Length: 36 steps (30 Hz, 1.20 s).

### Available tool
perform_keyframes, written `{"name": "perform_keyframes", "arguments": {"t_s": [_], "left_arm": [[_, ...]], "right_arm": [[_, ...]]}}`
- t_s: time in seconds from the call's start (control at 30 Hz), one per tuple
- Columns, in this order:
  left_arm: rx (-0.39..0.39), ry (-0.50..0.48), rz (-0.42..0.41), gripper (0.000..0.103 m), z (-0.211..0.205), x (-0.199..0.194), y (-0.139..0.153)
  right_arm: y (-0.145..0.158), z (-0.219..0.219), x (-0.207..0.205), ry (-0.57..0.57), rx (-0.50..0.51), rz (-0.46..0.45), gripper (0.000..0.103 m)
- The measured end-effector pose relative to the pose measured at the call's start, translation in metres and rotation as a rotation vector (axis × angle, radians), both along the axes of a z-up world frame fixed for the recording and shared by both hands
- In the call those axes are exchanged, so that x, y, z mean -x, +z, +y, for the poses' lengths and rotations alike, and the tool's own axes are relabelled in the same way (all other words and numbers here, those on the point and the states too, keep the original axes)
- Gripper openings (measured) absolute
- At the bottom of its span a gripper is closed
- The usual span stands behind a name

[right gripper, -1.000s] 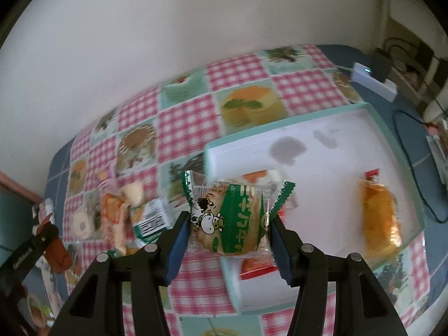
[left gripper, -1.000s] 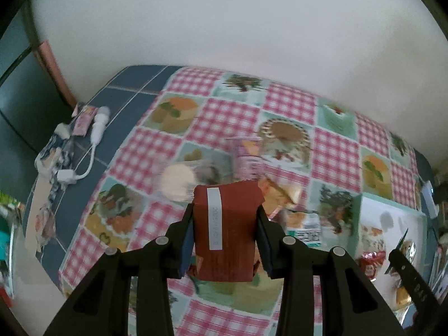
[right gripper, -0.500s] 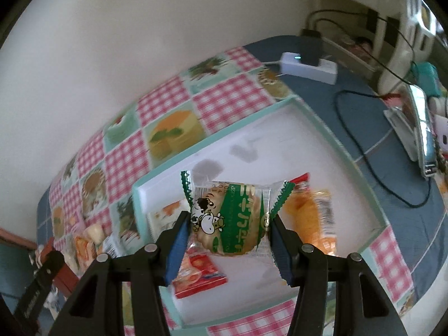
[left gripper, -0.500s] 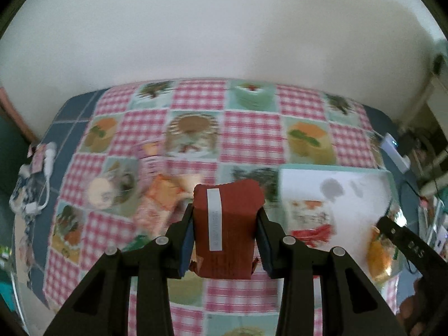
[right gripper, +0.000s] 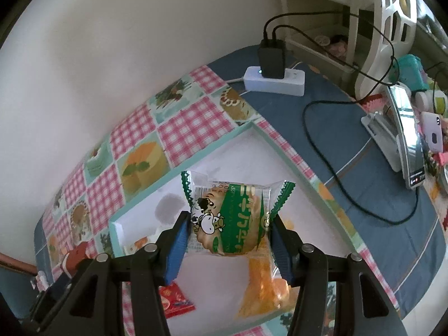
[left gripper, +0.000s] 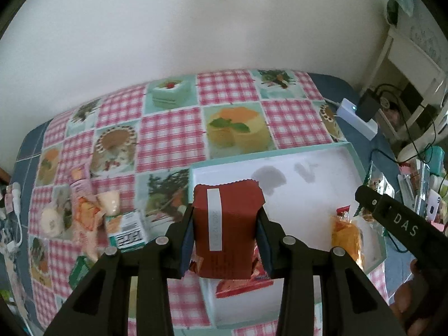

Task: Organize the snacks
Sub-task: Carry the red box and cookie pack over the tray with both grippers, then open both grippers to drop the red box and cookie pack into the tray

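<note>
My left gripper (left gripper: 225, 238) is shut on a dark red snack packet (left gripper: 227, 229) and holds it above the left edge of a white tray with a mint rim (left gripper: 280, 156). In the right wrist view my right gripper (right gripper: 228, 240) is shut on a green and white cow-print cookie packet (right gripper: 232, 221), which hangs over the same tray (right gripper: 196, 162). An orange snack bag (left gripper: 345, 236) and a red packet (left gripper: 240, 287) lie in the tray. Several loose snacks (left gripper: 89, 212) sit on the checked cloth left of the tray. The right gripper's arm (left gripper: 397, 221) shows at the right of the left wrist view.
A white power strip with a black charger (right gripper: 273, 79) and trailing cables (right gripper: 330, 165) lie on the blue cloth beyond the tray. A phone stand (right gripper: 403, 137) and clutter crowd the far right. A pale wall runs behind the table.
Both grippers have swung to the right with their packets. The left one went from over the loose snacks to the tray's left edge. The right one went further over the tray.
</note>
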<state>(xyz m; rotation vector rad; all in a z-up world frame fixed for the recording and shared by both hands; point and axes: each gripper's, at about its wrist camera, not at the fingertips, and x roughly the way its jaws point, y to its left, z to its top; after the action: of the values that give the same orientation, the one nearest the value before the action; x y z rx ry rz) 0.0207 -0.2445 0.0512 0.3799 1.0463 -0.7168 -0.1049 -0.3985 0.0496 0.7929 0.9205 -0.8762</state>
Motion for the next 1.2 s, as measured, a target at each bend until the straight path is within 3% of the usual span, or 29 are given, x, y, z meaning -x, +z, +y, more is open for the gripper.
{"name": "perform_keyframes", "arguments": {"t_s": [0.67, 1.0, 1.13, 1.2], "left_arm": [[0.034, -0.08, 0.031, 0.041, -0.064, 0.005, -0.047], [0.034, -0.114, 0.026, 0.042, -0.073, 0.009, -0.052], [0.027, -0.12, 0.025, 0.058, -0.072, 0.009, -0.051], [0.021, -0.123, 0.016, 0.059, -0.071, 0.009, -0.05]], "right_arm": [[-0.042, -0.037, -0.014, -0.011, -0.018, 0.041, 0.059], [-0.05, -0.039, -0.019, -0.004, -0.026, 0.058, 0.059], [-0.049, -0.039, -0.018, -0.007, -0.028, 0.057, 0.06], [-0.05, -0.04, -0.019, -0.009, -0.03, 0.059, 0.06]]}}
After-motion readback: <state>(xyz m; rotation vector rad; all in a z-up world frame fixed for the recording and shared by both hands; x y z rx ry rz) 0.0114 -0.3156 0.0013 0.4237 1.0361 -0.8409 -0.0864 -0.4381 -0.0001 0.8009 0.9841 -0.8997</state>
